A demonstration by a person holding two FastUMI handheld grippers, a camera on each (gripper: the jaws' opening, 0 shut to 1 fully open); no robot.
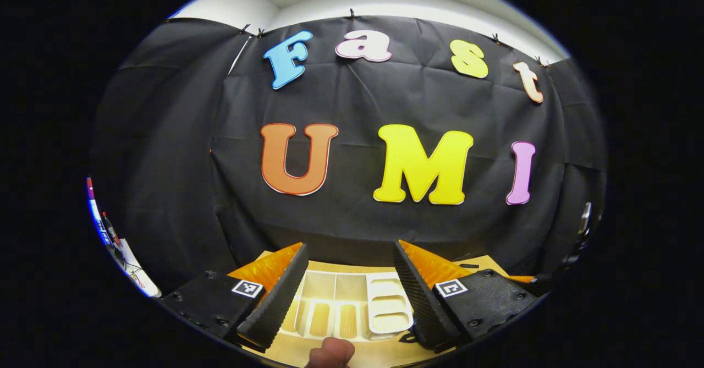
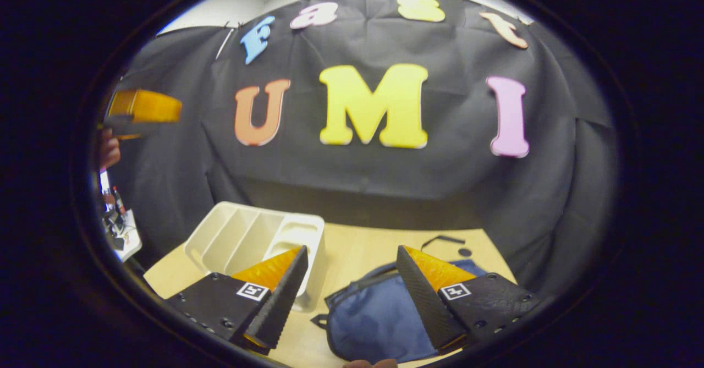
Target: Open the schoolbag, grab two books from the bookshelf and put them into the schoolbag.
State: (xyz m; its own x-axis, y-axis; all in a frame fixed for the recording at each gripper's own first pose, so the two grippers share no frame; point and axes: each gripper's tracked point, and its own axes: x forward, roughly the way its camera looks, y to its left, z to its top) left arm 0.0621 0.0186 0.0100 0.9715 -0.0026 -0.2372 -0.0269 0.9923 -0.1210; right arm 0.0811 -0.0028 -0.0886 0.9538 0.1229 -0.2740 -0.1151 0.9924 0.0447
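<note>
Two grippers are held above a light wooden worktop (image 2: 363, 247) in front of the black cloth wall. On the worktop lies the blue schoolbag (image 2: 374, 313), flat, with its dark strap toward the wall. Just beside it, on the left in the right gripper view, stands a white bookshelf (image 2: 250, 236) with several open compartments; whether the two touch, I cannot tell. No books are visible inside its compartments. In the right gripper view the right gripper (image 2: 349, 285) hangs over the schoolbag and the corner of the bookshelf, its jaws released and wide apart, holding nothing. In the left gripper view the left gripper (image 1: 349, 285) is over the bookshelf (image 1: 352, 302), its jaws also released and empty. A fingertip (image 1: 330, 352) shows at the bottom edge there.
</note>
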